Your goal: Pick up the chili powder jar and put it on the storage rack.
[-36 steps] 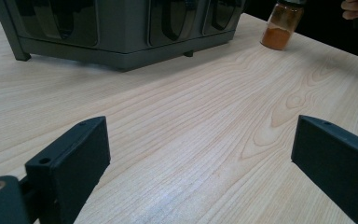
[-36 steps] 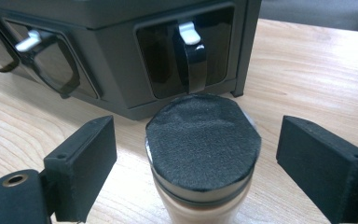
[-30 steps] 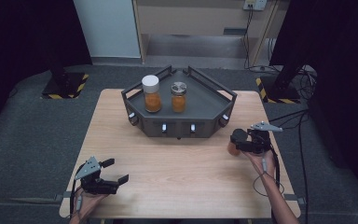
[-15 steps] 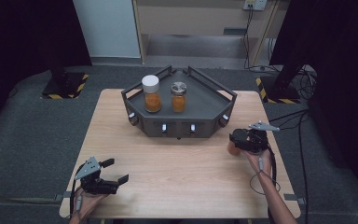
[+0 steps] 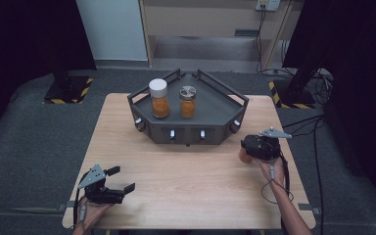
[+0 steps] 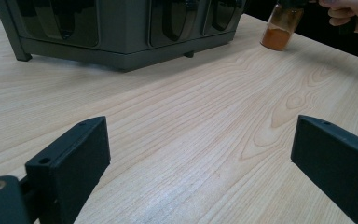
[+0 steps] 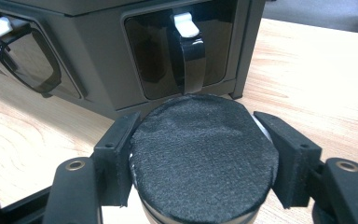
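We pinch the spice jar (image 7: 204,154) in our right gripper (image 7: 200,158), its jaws just closed, beside the dark rack (image 5: 191,132); our left gripper (image 6: 200,158) rests jaws spread.

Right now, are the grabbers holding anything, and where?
The right gripper is shut on a spice jar, its fingers pinching the black lid at its sides. The left gripper holds nothing.

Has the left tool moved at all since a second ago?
No. The left tool sits at the same spot near the table's front left corner.
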{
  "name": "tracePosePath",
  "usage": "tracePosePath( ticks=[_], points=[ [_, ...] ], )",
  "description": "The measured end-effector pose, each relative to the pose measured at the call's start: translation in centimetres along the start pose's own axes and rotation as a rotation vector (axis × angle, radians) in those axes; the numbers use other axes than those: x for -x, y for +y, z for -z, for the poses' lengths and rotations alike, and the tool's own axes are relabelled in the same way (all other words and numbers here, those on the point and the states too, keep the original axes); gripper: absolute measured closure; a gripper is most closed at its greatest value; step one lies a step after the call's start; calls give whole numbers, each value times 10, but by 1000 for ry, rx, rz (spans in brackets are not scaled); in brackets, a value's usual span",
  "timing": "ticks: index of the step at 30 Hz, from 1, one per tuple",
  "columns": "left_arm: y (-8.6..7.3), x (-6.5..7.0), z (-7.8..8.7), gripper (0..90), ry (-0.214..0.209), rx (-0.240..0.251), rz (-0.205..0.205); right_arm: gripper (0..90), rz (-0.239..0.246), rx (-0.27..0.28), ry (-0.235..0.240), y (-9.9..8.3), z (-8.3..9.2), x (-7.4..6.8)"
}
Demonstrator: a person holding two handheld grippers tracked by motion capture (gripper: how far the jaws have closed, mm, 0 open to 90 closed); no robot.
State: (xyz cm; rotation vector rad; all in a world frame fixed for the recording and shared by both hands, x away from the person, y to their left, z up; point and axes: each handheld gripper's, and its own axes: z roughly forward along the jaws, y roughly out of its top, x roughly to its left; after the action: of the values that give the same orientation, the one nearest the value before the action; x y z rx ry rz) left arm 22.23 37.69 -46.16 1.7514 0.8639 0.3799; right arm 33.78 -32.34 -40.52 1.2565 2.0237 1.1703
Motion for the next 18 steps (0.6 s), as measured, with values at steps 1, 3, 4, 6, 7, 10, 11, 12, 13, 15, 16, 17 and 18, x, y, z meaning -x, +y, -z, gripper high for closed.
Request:
tracePosePath(
  ticks=[1,3,4,6,7,10,11,12,13,15,16,17,18],
  points=[
    [0,0,0,36,0,0,0,348,-1,-2,0,1,0,-1],
    [0,0,0,36,0,-1,0,348,10,-2,2,3,2,-1],
    [0,0,0,36,-1,-1,0,348,15,-4,5,5,3,-1],
    [0,0,0,36,-1,-2,0,348,26,-1,14,8,5,-1],
    [0,0,0,36,-1,-2,0,348,28,0,16,9,6,-1],
    [0,0,0,36,-1,-2,0,348,40,-6,36,17,10,1],
    [0,0,0,36,0,-2,0,348,49,-7,40,19,11,1],
    [0,0,0,36,0,-2,0,348,54,-7,44,21,12,1],
    [0,0,0,36,-1,-2,0,348,57,-8,49,23,12,1],
    [0,0,0,36,-1,-2,1,348,67,-10,62,29,14,0],
    [0,0,0,36,-1,-2,1,348,73,-11,68,31,15,0],
    [0,0,-1,36,-1,-2,1,348,78,-10,74,34,16,0],
    [0,0,-1,36,-1,-2,1,348,80,-12,81,37,17,0]
  ],
)
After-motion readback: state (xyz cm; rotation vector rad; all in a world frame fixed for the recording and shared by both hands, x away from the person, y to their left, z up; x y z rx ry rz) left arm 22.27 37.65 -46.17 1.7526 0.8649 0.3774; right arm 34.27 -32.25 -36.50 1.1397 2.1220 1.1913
